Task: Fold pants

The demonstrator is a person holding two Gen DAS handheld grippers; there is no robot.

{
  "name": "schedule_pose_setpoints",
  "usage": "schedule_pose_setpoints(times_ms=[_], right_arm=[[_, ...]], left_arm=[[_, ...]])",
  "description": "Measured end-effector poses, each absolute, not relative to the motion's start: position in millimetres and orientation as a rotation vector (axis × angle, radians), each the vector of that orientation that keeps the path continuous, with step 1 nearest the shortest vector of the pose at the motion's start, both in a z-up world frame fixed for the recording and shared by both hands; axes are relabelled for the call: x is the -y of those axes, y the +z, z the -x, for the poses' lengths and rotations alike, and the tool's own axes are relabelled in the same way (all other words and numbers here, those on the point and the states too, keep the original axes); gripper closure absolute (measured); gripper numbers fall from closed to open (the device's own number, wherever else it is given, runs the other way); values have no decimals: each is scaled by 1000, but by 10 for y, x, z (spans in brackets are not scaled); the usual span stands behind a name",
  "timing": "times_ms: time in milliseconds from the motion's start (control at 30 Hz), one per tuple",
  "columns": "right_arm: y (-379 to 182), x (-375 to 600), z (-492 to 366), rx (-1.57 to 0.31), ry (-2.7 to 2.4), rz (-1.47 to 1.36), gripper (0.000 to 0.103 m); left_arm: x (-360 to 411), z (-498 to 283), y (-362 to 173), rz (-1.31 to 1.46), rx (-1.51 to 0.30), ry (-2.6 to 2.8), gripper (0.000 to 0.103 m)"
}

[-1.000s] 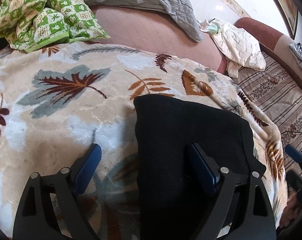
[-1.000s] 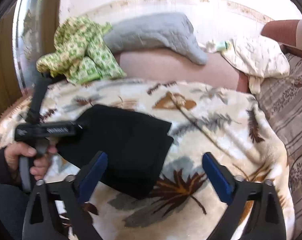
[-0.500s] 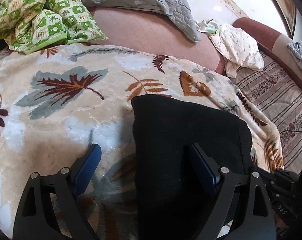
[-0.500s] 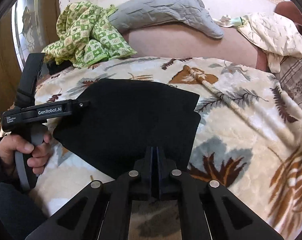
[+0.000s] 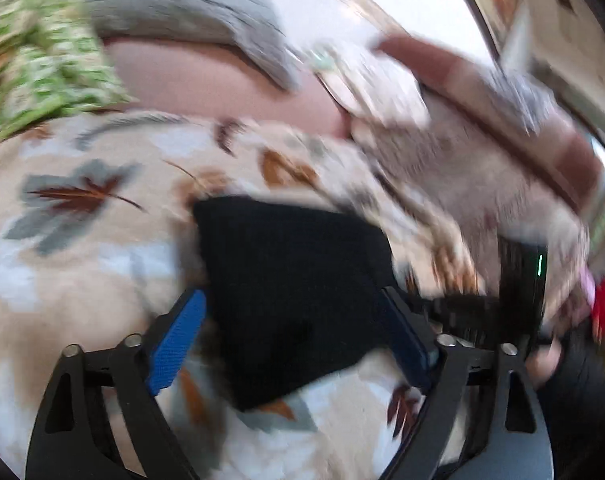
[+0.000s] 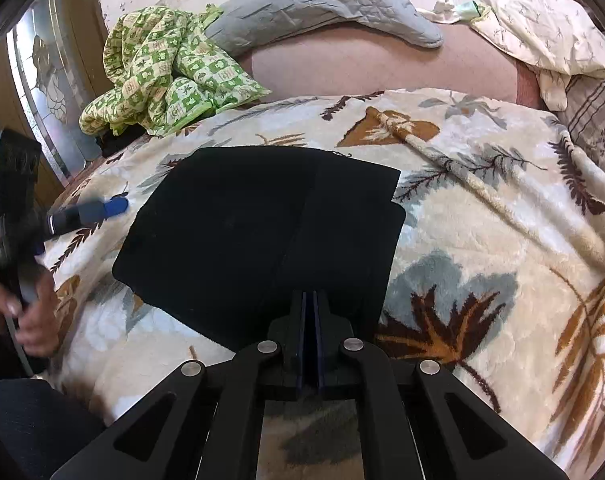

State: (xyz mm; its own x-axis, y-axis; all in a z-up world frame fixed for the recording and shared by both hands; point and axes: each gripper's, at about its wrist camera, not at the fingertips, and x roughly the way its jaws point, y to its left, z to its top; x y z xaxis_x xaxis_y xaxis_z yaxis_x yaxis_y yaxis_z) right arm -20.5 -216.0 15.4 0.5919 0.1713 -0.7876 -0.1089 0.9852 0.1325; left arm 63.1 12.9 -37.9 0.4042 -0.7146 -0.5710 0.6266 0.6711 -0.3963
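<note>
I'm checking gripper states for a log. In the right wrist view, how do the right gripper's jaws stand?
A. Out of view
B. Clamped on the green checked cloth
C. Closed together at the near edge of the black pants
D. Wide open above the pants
C: the right gripper has its jaws pressed together at the near edge of the folded black pants.

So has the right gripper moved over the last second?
Yes. The right gripper has closed in on the folded black pants, which sit lower and larger against the green checked quilt; its jaws, wide apart then, are now shut.
</note>
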Motion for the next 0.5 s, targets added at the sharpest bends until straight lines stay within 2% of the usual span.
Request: schedule_pose_setpoints(times_ms=[100, 233, 433, 500], right_arm=[[160, 2150, 225, -927, 167, -65, 101], [167, 2166, 222, -933, 171, -82, 101], [275, 2172, 160, -953, 182, -105, 97], [459, 2213, 118, -880, 189, -130, 95]], left_arm=[[87, -642, -664, -8, -860, -794, 25], [102, -720, -638, 16, -891, -798, 25], [-43, -801, -187, 63, -708, -714, 27], [-36, -914, -101, 77, -691, -694, 27]])
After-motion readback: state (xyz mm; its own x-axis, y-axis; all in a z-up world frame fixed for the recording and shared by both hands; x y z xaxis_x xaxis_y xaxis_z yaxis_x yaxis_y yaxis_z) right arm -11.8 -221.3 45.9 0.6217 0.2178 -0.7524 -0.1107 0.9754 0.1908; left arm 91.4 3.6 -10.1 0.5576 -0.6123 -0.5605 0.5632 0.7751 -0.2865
